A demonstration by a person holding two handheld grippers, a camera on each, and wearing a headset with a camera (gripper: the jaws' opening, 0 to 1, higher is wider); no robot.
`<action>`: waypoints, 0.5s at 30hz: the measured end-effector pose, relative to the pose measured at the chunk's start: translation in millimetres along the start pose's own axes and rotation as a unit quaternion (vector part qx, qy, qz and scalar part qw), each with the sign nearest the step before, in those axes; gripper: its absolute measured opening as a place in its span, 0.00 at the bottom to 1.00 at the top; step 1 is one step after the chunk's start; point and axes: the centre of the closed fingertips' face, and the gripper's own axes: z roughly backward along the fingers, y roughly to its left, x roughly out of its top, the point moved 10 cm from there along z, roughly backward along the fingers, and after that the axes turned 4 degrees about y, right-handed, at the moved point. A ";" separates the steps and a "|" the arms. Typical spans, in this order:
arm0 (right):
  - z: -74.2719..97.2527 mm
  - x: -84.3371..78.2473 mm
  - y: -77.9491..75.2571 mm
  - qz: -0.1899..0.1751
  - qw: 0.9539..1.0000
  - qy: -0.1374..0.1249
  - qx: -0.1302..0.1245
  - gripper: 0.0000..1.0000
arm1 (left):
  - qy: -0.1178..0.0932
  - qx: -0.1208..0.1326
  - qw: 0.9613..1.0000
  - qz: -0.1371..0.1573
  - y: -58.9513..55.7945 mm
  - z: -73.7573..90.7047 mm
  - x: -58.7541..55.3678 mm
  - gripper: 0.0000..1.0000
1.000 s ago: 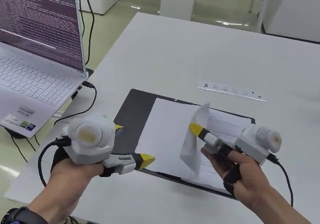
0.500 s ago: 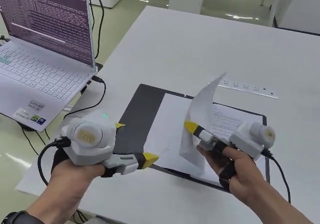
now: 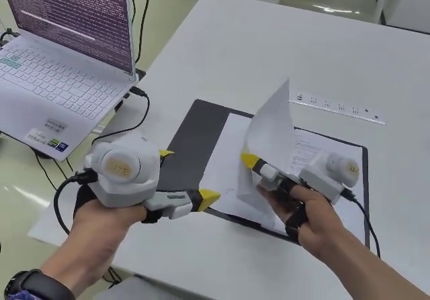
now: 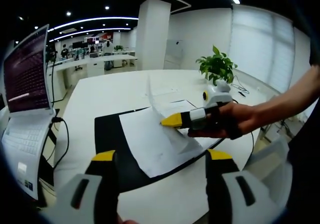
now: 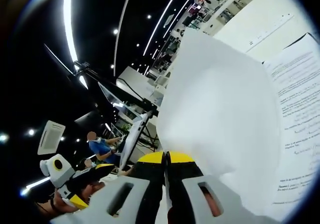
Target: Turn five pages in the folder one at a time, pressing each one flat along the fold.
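A black folder [image 3: 189,145] lies open on the white table, with white sheets on both halves. My right gripper [image 3: 250,160] is shut on the lower edge of one page [image 3: 271,131], holding it lifted and standing above the fold. In the right gripper view the page [image 5: 220,114] rises from between the yellow-tipped jaws, printed text [image 5: 300,103] beside it. My left gripper [image 3: 205,198] hovers open at the folder's near left edge, holding nothing. From the left gripper view I see the right gripper [image 4: 167,120] pinching the page [image 4: 150,91] over the folder [image 4: 107,134].
An open laptop [image 3: 60,58] stands at the left with cables [image 3: 131,122] trailing to the table's edge. A white power strip [image 3: 339,109] lies beyond the folder. A potted plant [image 4: 217,68] sits far across the table.
My right gripper has raised the page higher and carried it leftward toward the fold. The left gripper stays open near the folder's edge. The head camera has shifted.
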 end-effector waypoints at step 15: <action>-31.4 -14.1 -9.4 -0.040 0.999 0.013 -0.010 0.00 | -0.003 -0.003 1.000 0.005 5.9 -3.6 4.4 0.70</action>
